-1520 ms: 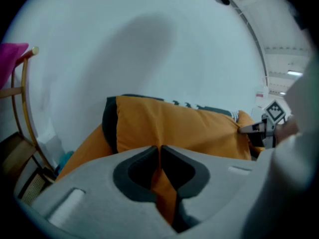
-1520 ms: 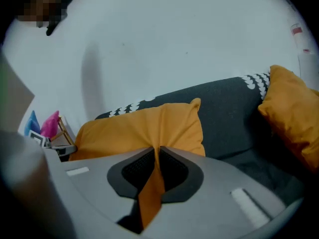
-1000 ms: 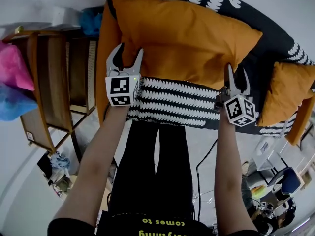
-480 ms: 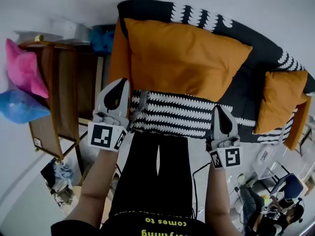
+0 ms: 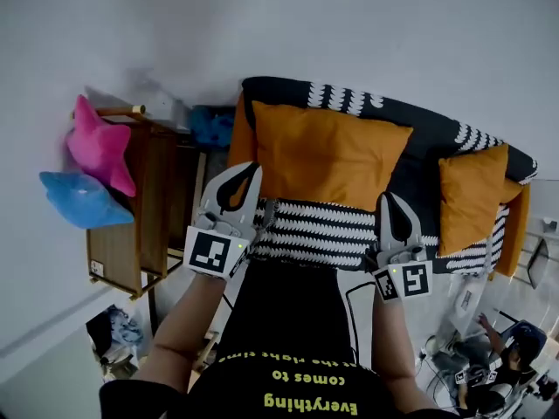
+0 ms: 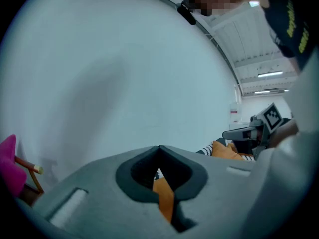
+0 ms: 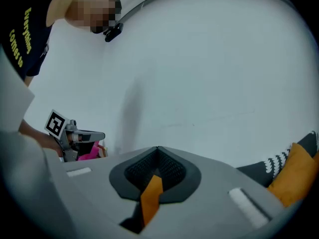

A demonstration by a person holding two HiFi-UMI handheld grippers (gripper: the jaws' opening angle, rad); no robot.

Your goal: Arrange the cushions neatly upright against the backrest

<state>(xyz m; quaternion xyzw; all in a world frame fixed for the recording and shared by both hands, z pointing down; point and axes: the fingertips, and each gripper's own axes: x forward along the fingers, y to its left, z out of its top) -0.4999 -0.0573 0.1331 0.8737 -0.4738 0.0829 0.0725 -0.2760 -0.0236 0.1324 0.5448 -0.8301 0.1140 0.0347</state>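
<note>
- black sofa [image 5: 349, 227] with white scallop print is sitting against a white wall
- big orange cushion [image 5: 327, 155] is standing upright on the seat, leaning on the backrest, left of centre
- wooden rack [image 5: 162, 203] is standing just beside the sofa's left end
- smaller orange cushion [image 5: 470, 197] is standing upright against the backrest at the sofa's right end, apart from the big one
- pink star cushion [image 5: 98, 147] and blue star cushion [image 5: 83, 201] are lying on the rack's far-left side, touching each other
- left gripper [image 5: 251, 169] is hovering over the seat's front edge near the big cushion's lower left corner, fingers closed tip to tip, gripping nothing
- right gripper [image 5: 385, 197] is hovering at the seat front near the big cushion's lower right corner, fingers likewise pressed together and empty; orange is showing only through the gap behind the tips
</note>
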